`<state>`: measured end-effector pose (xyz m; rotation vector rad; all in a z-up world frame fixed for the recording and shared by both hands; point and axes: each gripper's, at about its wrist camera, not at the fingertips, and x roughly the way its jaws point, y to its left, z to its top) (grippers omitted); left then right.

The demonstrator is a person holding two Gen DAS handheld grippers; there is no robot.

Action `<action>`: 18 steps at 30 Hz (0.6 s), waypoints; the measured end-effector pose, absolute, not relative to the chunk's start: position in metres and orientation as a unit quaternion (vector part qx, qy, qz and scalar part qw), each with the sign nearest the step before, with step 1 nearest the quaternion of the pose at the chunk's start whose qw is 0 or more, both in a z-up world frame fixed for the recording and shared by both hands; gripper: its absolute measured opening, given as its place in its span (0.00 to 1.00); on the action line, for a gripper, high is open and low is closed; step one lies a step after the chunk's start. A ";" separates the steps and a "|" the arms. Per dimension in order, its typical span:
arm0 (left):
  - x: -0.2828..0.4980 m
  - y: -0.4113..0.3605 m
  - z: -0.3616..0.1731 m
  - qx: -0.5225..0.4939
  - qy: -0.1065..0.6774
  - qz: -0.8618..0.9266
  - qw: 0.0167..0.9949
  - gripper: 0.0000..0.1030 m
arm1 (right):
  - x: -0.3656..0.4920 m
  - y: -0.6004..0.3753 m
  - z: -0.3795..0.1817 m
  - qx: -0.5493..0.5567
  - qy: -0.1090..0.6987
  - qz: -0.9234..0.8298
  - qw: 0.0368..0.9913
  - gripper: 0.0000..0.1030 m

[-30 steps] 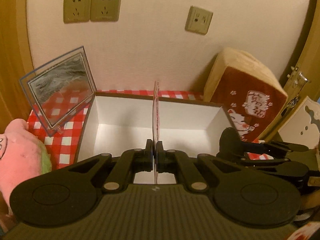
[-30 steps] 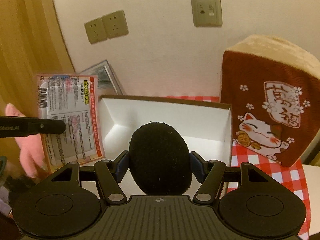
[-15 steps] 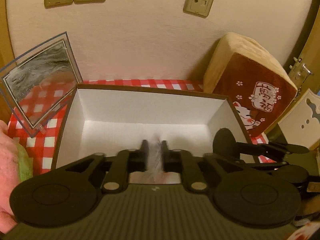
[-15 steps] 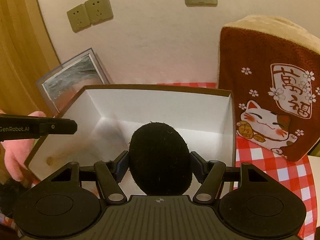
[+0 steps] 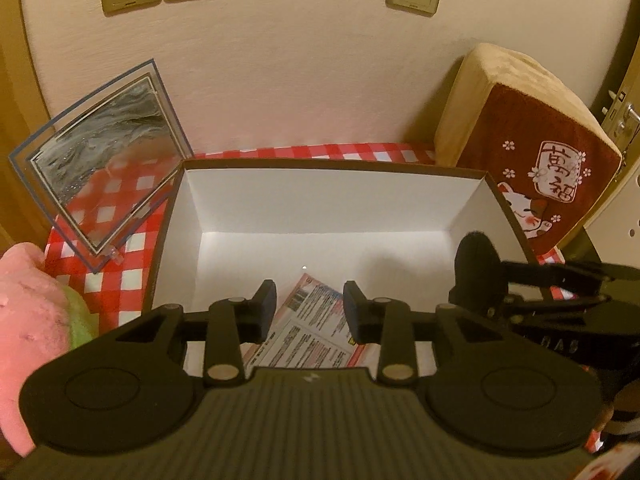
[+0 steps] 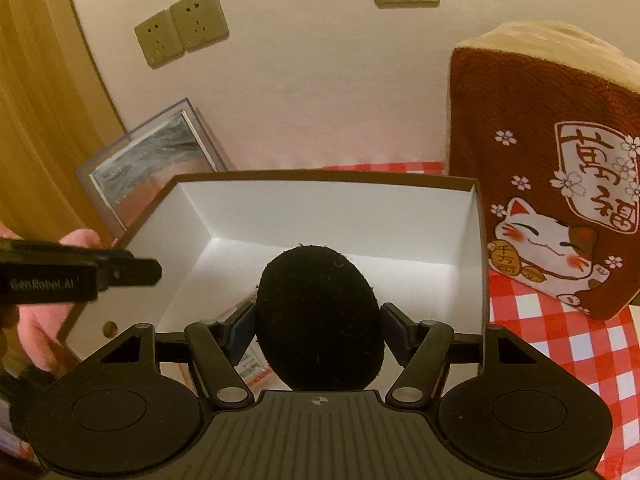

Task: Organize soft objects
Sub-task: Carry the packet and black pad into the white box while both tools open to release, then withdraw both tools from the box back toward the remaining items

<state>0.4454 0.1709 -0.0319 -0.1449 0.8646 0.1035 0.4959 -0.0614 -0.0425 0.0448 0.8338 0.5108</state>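
Observation:
A white-lined cardboard box point(image 5: 328, 200) stands open on the checked cloth. A flat printed packet point(image 5: 308, 328) lies on the box floor near the front wall. My left gripper point(image 5: 309, 308) is open and empty just above the packet. My right gripper point(image 6: 318, 320) is shut on a black oval foam pad point(image 6: 318, 316), held over the box's front edge; the pad also shows at the right of the left wrist view point(image 5: 478, 276). The box also shows in the right wrist view point(image 6: 332, 216), with a corner of the packet point(image 6: 250, 364) under the fingers.
A brown lucky-cat cushion point(image 5: 532, 148) leans on the wall right of the box. A clear acrylic picture frame point(image 5: 104, 160) stands tilted to the left. A pink and green plush toy point(image 5: 36, 328) sits at the near left. The wall holds sockets.
My left gripper has lowered over the box and opened, letting the packet drop flat onto the box floor. My right gripper has moved closer to the box, still shut on the black pad.

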 end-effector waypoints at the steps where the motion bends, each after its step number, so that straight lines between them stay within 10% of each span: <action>1: 0.444 0.171 -0.032 -0.068 0.419 0.051 0.904 0.33 | 0.496 -0.062 -0.041 0.026 0.398 0.245 0.884 0.69; 18: 0.405 0.165 -0.018 -0.062 0.416 0.058 0.906 0.48 | 0.464 -0.074 -0.021 0.014 0.375 0.248 0.893 0.83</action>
